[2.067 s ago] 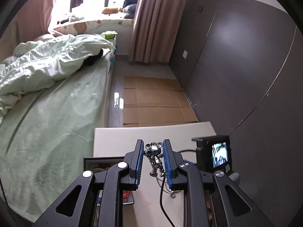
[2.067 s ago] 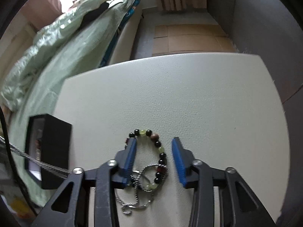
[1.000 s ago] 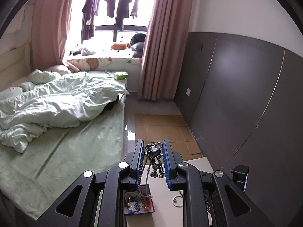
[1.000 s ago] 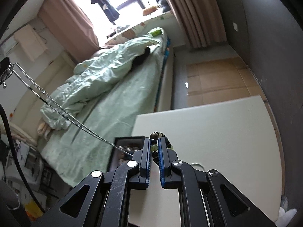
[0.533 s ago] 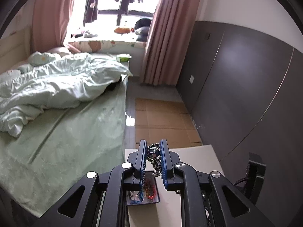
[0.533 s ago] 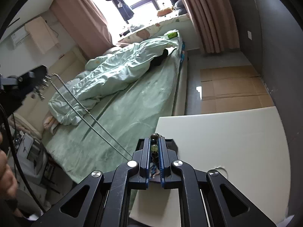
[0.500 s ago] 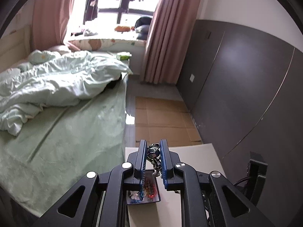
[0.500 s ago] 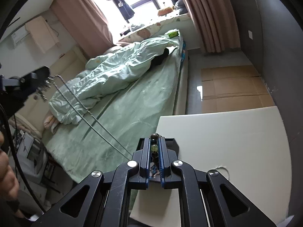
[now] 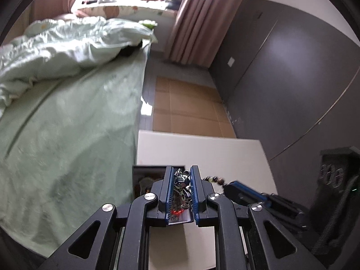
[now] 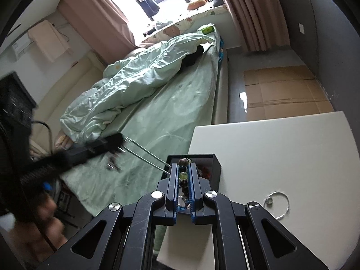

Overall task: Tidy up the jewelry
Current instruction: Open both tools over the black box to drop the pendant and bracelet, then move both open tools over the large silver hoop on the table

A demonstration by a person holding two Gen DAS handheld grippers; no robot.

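**A:** so where's the jewelry at right now?

**B:** two pieces, both being carried. The silver mouse-figure pendant (image 9: 181, 183) is pinched between the blue pads of the left gripper (image 9: 181, 175), jaws nearly together and clamped on it. From the right wrist camera you can see its chain (image 10: 146, 156) running taut from the left gripper down toward the black jewelry box (image 10: 214, 164).

**A:** and the beads?

**B:** the beaded bracelet (image 10: 183, 168) is squeezed in the right gripper (image 10: 184, 168), jaws almost fully closed on it, a brown bead poking out at the tips and a green one just below. In the left view a few of its beads (image 9: 214, 178) stick out of the right gripper's tip, just beside the left one.

**A:** the box?

**B:** open, sitting at the corner of the white table (image 10: 281, 146) nearest the bed (image 10: 175, 103), right below both sets of fingertips. Something red inside, maybe more trinkets, too dark to say.

**A:** anything left on the table?

**B:** a thin silver hoop (image 10: 277, 204) with a small ring (image 10: 268, 200) lying inside it, well apart from the box.
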